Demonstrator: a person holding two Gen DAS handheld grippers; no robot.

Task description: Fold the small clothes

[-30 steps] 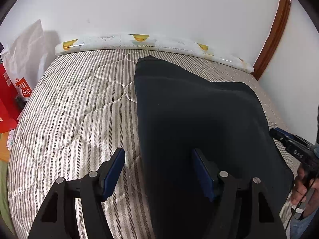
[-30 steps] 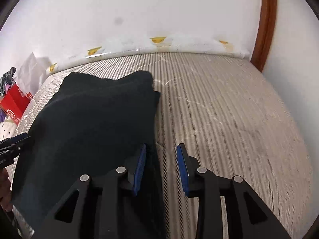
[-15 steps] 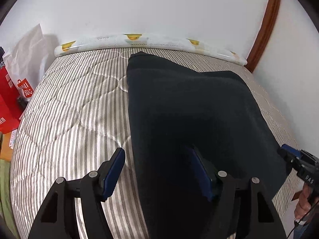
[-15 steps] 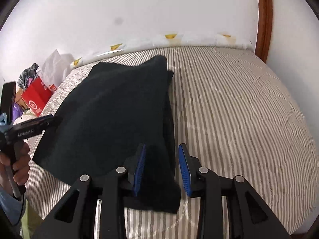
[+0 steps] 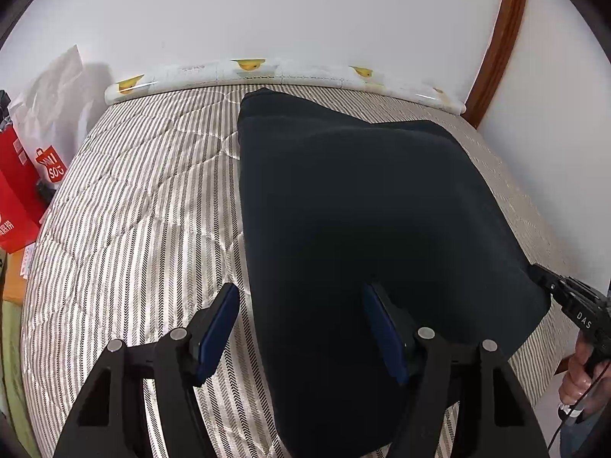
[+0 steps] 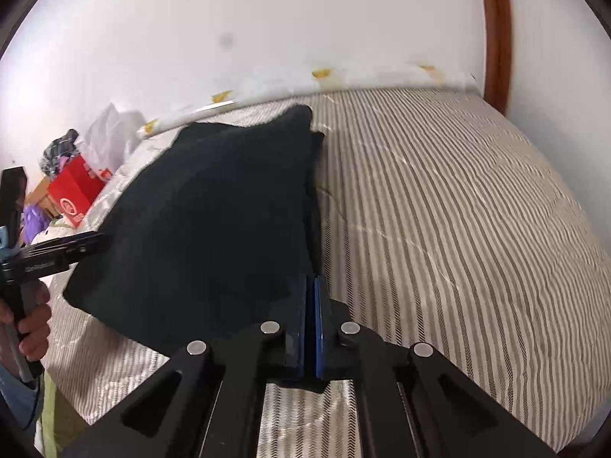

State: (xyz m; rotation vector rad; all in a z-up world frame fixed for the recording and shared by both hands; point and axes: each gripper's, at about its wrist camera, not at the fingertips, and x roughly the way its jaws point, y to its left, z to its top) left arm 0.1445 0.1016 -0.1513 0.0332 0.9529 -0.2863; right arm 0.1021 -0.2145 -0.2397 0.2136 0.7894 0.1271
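Note:
A dark navy garment lies spread on the striped bed. My left gripper is open, its jaws straddling the garment's near left edge, the right finger over the cloth. In the right wrist view the garment is lifted at its near right corner. My right gripper is shut on that corner. The right gripper also shows at the right of the left wrist view, and the left one at the left of the right wrist view.
A white bolster with yellow prints lies along the wall at the bed's far edge. Red boxes and white bags stand left of the bed. A brown wooden door frame rises at the far right.
My right gripper has closed on the garment's near right corner and pulled back toward the bed's near edge. My left gripper stays open over the near left edge.

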